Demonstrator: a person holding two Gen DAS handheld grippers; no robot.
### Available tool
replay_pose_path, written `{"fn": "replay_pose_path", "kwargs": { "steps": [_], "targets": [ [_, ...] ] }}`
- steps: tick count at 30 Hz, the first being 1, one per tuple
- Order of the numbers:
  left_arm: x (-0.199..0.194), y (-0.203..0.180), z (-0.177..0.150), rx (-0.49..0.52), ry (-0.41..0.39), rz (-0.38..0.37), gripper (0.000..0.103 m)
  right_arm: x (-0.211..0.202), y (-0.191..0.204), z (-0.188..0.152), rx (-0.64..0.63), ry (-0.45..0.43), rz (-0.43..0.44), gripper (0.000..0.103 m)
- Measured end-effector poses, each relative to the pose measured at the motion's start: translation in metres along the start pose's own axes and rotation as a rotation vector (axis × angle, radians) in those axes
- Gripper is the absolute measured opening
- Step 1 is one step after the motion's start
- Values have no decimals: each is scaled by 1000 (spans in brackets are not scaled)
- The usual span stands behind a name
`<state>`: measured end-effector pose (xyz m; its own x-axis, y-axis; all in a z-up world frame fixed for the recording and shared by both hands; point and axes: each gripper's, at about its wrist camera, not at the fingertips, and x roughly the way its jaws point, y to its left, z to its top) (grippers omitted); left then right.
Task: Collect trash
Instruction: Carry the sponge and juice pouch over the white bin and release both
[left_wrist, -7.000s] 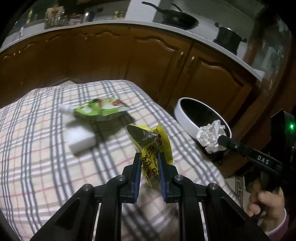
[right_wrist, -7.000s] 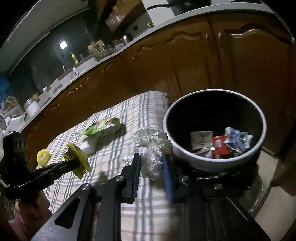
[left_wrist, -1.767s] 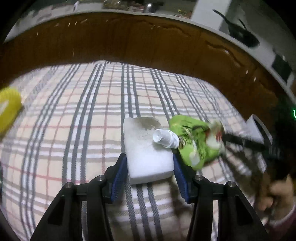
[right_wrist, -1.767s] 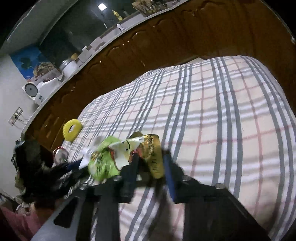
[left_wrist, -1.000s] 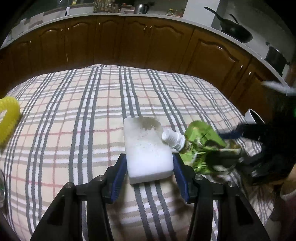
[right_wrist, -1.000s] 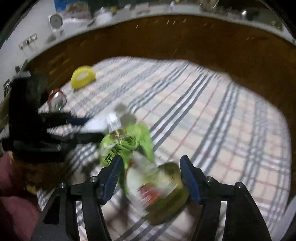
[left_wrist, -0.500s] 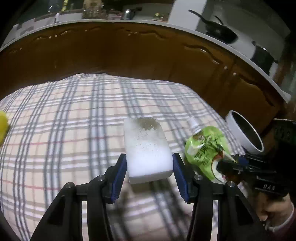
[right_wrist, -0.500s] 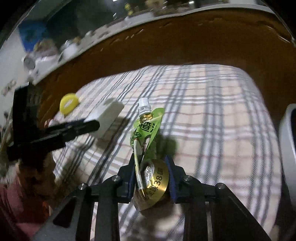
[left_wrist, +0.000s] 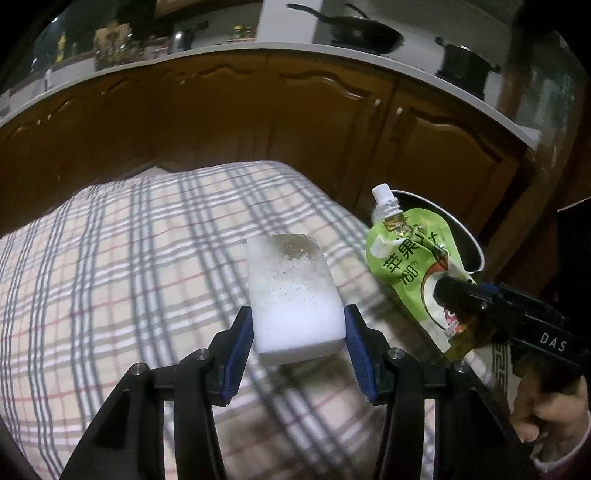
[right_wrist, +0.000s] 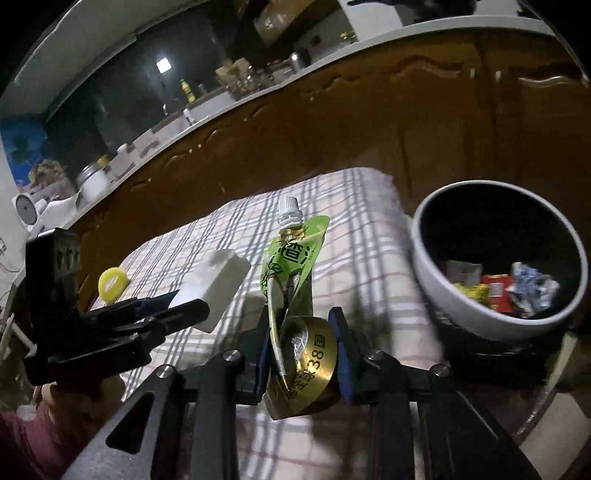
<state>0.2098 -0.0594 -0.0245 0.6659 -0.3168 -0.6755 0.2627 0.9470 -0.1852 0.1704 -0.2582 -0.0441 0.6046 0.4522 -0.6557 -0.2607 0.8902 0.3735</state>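
Checked beige cloth with grey and red lines (left_wrist: 110, 258) covers the table, and dark brown wooden cabinet doors (left_wrist: 258, 122) run along its far side under a pale countertop. Off the table's right edge sits a round white bin with a dark interior (right_wrist: 443, 295) holding crumpled wrappers (right_wrist: 517, 288). Lifted above the cloth, a white rectangular foam block (left_wrist: 291, 291) is clamped at its near end between the blue pads of the left gripper (left_wrist: 298, 339). To its right, the right gripper (right_wrist: 301, 354) pinches the gold base of a green spouted drink pouch with a white screw cap (right_wrist: 295, 258), held upright just left of the bin. Far left on the cloth lies a small yellow ring (right_wrist: 112, 282). A hand (left_wrist: 543, 410) grips the right gripper's handle.
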Motion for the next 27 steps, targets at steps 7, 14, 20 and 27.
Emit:
{"fn": "replay_pose_path", "kwargs": {
  "steps": [7,14,20,27],
  "targets": [
    [8,-29,8,56,7,-19,48,-22,-26,3,47,-56,-49,30],
    [16,-54,18,99,4,-26,48,-44,-56,8,94,-102,-84,30],
    [25,-73,27,132,1,-37,48,-55,-74,9,118,-126,-107,30],
    [35,-85,38,163,-2,-46,48,-68,-91,7,144,-150,-141,30]
  ]
}}
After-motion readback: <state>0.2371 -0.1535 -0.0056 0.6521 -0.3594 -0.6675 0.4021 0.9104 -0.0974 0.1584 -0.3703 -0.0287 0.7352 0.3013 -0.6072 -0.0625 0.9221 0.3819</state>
